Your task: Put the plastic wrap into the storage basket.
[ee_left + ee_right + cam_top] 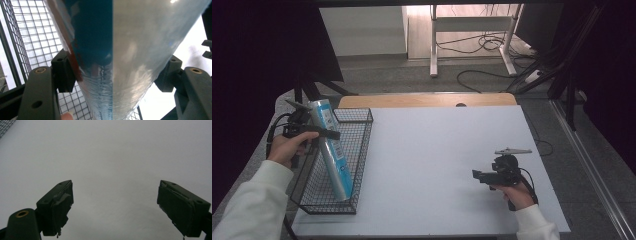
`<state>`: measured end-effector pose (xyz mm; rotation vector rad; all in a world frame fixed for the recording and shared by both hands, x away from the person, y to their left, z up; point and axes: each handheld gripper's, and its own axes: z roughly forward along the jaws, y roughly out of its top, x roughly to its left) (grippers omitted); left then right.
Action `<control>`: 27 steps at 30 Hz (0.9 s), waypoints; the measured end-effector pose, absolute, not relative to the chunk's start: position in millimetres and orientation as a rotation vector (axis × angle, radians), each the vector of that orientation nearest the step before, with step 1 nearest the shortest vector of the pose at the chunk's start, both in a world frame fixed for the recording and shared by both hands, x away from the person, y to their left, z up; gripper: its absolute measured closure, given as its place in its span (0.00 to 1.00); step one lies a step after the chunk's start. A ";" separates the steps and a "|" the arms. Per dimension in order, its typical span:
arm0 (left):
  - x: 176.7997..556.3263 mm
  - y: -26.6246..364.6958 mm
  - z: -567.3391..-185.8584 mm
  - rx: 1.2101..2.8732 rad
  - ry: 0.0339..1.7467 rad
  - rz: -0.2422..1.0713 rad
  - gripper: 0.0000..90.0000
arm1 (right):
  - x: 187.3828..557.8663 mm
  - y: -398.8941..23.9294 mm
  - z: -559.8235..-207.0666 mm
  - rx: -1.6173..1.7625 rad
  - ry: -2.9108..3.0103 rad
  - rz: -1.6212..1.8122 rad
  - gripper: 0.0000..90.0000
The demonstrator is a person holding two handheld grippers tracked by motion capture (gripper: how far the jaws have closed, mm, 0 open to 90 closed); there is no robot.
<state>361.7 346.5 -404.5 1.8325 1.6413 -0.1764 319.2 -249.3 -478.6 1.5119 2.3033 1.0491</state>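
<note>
Left gripper (328, 133) clamped on blue-and-silver roll (331, 150), roll tilted at frame left, lower end inside wire basket (357, 150), right gripper (477, 174) jaws spread and unloaded, lower right over white table (437, 160)

- The left tongs (328, 134) sit at the left of the high view, held in the left hand (287, 148), with the forearm in a white sleeve (249, 207) rising from the bottom left corner.
- In the left gripper view, the left jaws are clamped on a roll (120, 57), one pad pressed against each side.
- The right tongs (475, 174) are held low at the right of the high view, pointing left, in the right hand (516, 194).
- In the right gripper view, the right jaws stand wide apart with nothing between them.
</note>
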 end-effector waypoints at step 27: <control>424.4 295.8 -478.6 1.750 1.906 -0.074 0.35 | 321.5 -250.8 -479.9 1.519 2.297 1.041 0.15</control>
